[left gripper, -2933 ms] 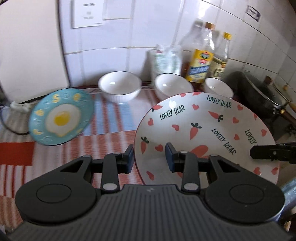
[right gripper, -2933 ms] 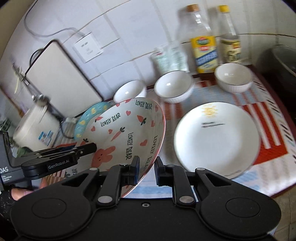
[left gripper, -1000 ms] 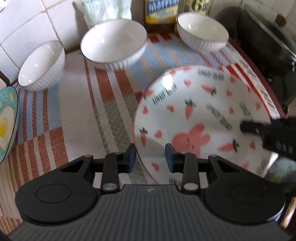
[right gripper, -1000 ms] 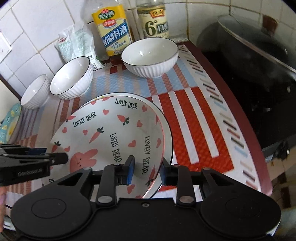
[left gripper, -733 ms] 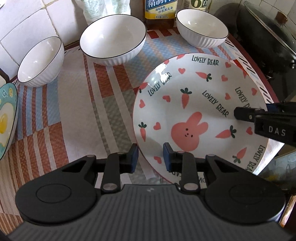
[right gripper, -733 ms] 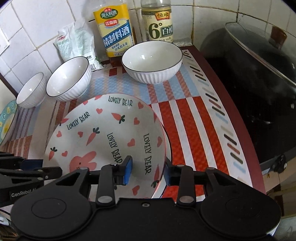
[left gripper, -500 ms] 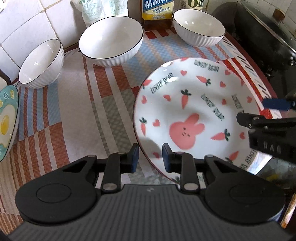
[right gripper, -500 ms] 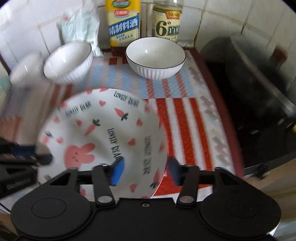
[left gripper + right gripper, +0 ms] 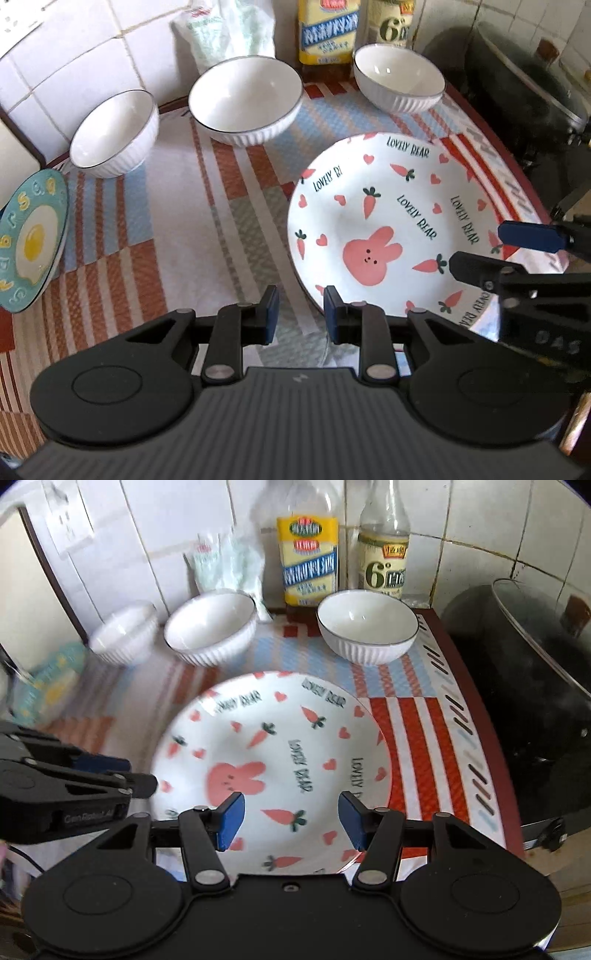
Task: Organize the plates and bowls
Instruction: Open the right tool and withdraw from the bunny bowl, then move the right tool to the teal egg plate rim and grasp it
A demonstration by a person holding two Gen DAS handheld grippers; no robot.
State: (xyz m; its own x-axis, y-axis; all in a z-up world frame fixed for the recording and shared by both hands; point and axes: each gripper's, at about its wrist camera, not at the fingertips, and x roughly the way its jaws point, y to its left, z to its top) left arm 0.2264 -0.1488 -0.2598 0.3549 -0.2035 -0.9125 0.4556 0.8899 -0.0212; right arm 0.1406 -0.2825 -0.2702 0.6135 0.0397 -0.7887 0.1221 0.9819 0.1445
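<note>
The bunny-and-carrot plate (image 9: 388,218) (image 9: 273,760) lies on top of a white plate on the striped mat at the right. My left gripper (image 9: 300,314) is open at the plate's left rim, no longer pinching it. My right gripper (image 9: 291,819) is open wide over the plate's near edge and holds nothing. Three white ribbed bowls (image 9: 245,98) (image 9: 114,134) (image 9: 399,81) stand in a row along the back. A blue fried-egg plate (image 9: 33,240) lies at the far left.
Two bottles (image 9: 308,559) (image 9: 384,565) and a plastic bag (image 9: 225,565) stand against the tiled wall. A dark lidded pot (image 9: 535,672) sits on the stove at the right, past the counter edge. The striped mat (image 9: 177,229) shows bare between the plates.
Both grippers carried the bunny plate right and set it down on the white plate. The right gripper has opened wide and let go; the left has also opened and released the rim.
</note>
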